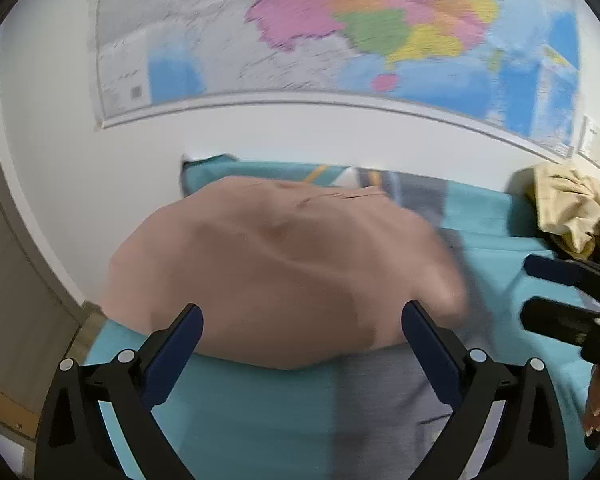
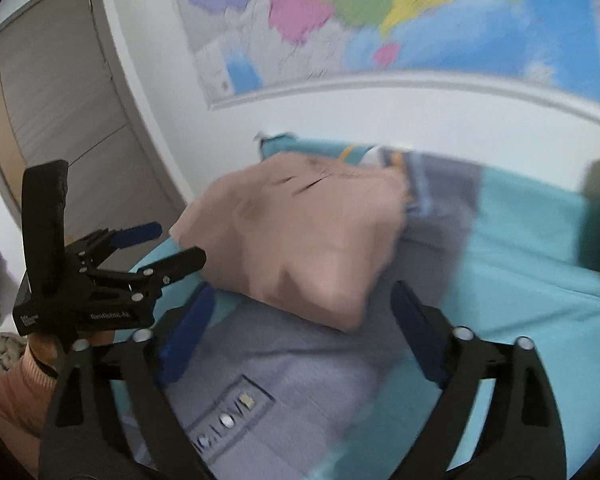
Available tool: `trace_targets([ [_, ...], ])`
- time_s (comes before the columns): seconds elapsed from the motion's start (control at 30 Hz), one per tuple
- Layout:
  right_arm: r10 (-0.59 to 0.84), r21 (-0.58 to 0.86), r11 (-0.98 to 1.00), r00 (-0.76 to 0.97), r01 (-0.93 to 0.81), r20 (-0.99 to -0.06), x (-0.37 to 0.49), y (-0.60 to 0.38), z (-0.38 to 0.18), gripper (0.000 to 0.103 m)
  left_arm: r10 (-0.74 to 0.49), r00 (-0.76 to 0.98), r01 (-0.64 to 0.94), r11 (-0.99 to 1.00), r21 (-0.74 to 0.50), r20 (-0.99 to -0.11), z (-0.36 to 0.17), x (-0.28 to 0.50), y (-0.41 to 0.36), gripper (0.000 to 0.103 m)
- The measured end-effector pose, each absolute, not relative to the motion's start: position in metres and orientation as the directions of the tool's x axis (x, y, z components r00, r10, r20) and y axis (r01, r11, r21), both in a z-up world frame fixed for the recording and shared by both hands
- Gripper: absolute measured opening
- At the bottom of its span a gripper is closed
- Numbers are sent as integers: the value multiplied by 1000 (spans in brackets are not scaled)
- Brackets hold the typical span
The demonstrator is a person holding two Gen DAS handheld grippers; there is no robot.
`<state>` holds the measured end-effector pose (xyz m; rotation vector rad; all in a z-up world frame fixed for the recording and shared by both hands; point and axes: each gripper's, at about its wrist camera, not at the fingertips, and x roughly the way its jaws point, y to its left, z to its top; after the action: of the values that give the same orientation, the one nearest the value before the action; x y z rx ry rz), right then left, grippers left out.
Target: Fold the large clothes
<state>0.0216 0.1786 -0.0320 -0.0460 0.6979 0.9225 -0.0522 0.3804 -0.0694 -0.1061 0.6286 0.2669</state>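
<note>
Door: grey-brown panel, far left in right wrist view, set in white wall.

Left gripper: black frame, blue pads, jaws spread wide, nothing between them; poised just above the near edge of the pink garment. Also seen from the side at left of right wrist view, held in a hand with a pink cuff.

Pink garment: large, folded into a broad, roughly rectangular bundle, lying on the bed; motion-blurred along its right edge. In right wrist view, near corner sits between the right gripper's fingers without touching either.

Grey garment: spread flat under and in front of the pink one, stitched patch with lettering near the camera; lettering too blurred to read fully.

Bed: teal sheet, carries both garments, pushed against the wall.

Wall map: coloured, above the bed.

Right gripper: jaws wide apart, empty, hovering over the grey garment. Side-on at right edge of left wrist view.

Beige cloth pile: crumpled, far right end of bed, well apart from the pink garment.
</note>
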Motion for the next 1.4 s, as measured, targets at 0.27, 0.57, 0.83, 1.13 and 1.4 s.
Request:
trace_targets([
  [0.27, 584, 143, 769, 595, -622, -553, -12, 83, -26, 97, 113, 808, -191, 979, -75, -578, -71, -49, 298, 96],
  [0.57, 463, 190, 881, 706, -434, -536, -41, -26, -26, 97, 18, 830, -49, 998, -41, -557, -65, -40, 192, 96],
  [0.83, 380, 174, 924, 770, -341, -512, -59, -82, -25, 97, -41, 842, 38, 999, -16, -539, -58, -39, 126, 96],
  [1.13, 292, 131, 956, 817, -262, -498, -69, -115, -26, 97, -77, 848, 95, 995, 9, -524, -51, -37, 84, 96],
  [1.4, 357, 169, 934, 785, -316, -506, -66, -109, -29, 97, -71, 827, 77, 997, -13, -558, -59, -36, 86, 96],
])
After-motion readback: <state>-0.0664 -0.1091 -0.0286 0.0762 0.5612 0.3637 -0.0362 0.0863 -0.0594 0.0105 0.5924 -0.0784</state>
